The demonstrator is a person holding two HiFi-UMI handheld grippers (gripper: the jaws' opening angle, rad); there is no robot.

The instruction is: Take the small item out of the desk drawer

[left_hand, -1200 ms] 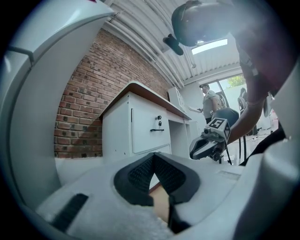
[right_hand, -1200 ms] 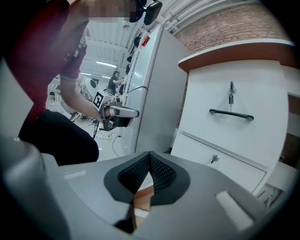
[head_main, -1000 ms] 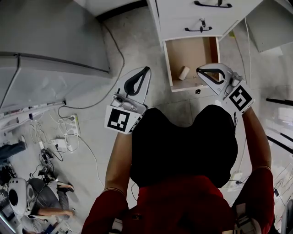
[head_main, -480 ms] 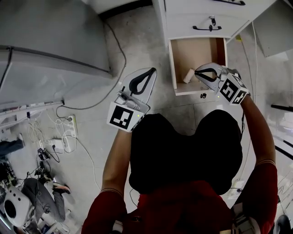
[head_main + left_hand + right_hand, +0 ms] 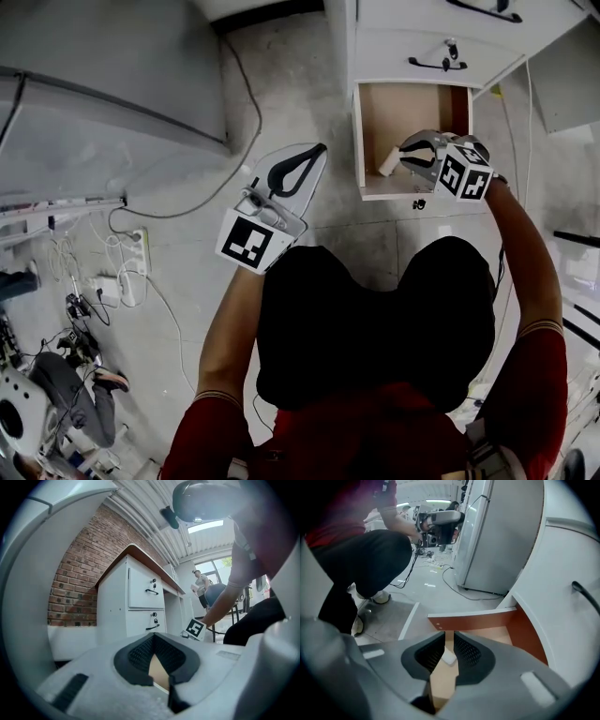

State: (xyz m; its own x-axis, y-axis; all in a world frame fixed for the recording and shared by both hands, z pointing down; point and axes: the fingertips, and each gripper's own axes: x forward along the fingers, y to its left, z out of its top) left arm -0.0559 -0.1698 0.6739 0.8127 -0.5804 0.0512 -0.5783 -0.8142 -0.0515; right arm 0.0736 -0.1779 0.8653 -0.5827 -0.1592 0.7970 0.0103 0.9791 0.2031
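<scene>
Left gripper (image 5: 319, 150): held over the floor (image 5: 281, 75), well left of the desk (image 5: 422, 42). Jaws clenched tip to tip, nothing gripped. In the left gripper view, pads (image 5: 138, 653) met at the tips. Shown only in that view — brick wall (image 5: 79, 578), two shut upper drawers (image 5: 146, 588), and a marker cube (image 5: 197, 629) low beside the desk on an outstretched arm.

Drawer (image 5: 359, 141): lowest of the desk, pulled open. Item (image 5: 389, 163): small, white, lying on the drawer floor in its left part.

Right gripper (image 5: 405, 155): reached into the drawer, tips pointed left at the item. From the head view, item just beside the tips; contact not discernible there. In the right gripper view, jaws opening, with a narrow gap between the pads (image 5: 427, 653). Item visible in that gap, resting on the drawer floor, not pinched. Shown only there — the drawer's orange-brown inner walls and a grey cabinet (image 5: 501, 541) standing beyond.
</scene>
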